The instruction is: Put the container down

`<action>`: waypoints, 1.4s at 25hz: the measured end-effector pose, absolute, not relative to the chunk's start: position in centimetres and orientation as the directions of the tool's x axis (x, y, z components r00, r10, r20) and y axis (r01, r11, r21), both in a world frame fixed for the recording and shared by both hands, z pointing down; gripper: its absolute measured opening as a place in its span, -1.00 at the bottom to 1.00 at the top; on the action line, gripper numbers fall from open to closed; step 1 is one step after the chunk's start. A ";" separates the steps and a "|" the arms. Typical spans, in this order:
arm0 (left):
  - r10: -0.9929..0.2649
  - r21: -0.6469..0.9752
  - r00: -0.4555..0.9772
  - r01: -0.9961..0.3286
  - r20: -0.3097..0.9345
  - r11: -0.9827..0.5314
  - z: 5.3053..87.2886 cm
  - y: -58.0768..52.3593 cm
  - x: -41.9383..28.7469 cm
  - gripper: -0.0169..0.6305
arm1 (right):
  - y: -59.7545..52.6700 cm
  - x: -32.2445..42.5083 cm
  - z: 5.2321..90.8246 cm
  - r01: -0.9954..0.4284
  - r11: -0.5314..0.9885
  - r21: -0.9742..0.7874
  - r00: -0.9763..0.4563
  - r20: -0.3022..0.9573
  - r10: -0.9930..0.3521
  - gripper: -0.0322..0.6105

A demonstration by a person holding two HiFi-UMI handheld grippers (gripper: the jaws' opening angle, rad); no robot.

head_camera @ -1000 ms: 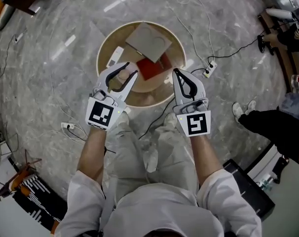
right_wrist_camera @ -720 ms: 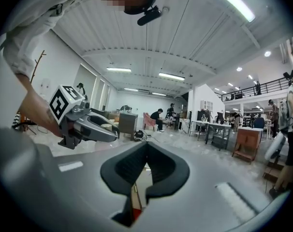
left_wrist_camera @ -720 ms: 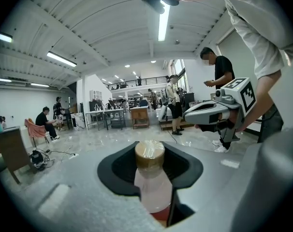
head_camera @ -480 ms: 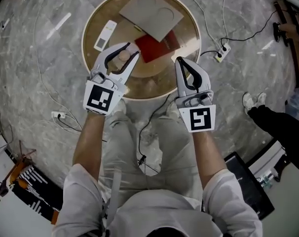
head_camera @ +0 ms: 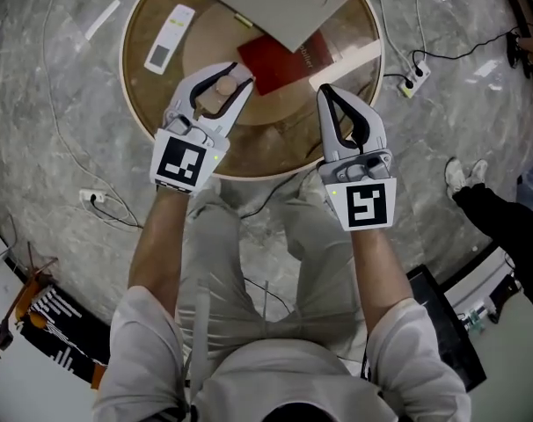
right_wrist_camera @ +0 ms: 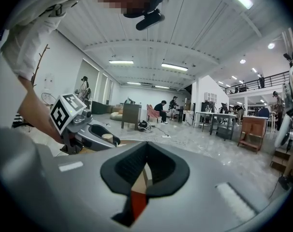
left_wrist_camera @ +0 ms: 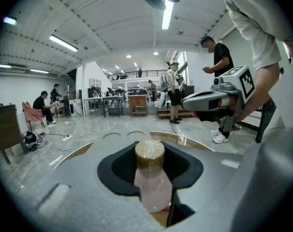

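A small container (head_camera: 219, 90) with a tan cap (left_wrist_camera: 150, 153) and a pale pink body sits between the jaws of my left gripper (head_camera: 235, 74), which is shut on it. It hangs above the near left part of the round wooden table (head_camera: 136, 104). My right gripper (head_camera: 324, 92) is beside it over the table's near right part. Its jaws are shut with nothing between them (right_wrist_camera: 146, 146). The right gripper view also shows the left gripper (right_wrist_camera: 91, 133) with the cap in it.
On the table lie a red book (head_camera: 280, 60), a cardboard sheet (head_camera: 275, 3) and a white remote (head_camera: 168, 38). Cables and a power strip (head_camera: 414, 77) lie on the marble floor. A bystander's shoes (head_camera: 460, 178) and a black case (head_camera: 442, 323) are at the right.
Both grippers have moved forward from the table's near rim to over the tabletop. The left one still holds the container, and the right one stays shut.
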State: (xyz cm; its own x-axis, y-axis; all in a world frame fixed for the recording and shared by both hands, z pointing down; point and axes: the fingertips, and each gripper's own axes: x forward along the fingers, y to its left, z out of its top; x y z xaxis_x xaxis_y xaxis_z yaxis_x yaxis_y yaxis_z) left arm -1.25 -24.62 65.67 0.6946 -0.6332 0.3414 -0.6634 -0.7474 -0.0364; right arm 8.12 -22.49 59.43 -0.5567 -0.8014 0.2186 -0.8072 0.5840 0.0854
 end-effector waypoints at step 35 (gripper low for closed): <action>-0.655 0.002 0.691 -0.689 0.306 -0.725 71.0 -24.8 -3.4 -0.08 | -23.3 6.6 64.8 -0.784 0.614 0.092 -0.578 0.254 -0.776 -0.89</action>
State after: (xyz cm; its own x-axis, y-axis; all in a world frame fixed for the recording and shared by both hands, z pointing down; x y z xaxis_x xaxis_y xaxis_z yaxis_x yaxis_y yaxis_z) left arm -3.36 -24.80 71.03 0.6908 -0.6553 0.3057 -0.6888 -0.7250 0.0023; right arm 6.56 -23.25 64.81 -0.5777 -0.7757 0.2540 -0.7839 0.6140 0.0921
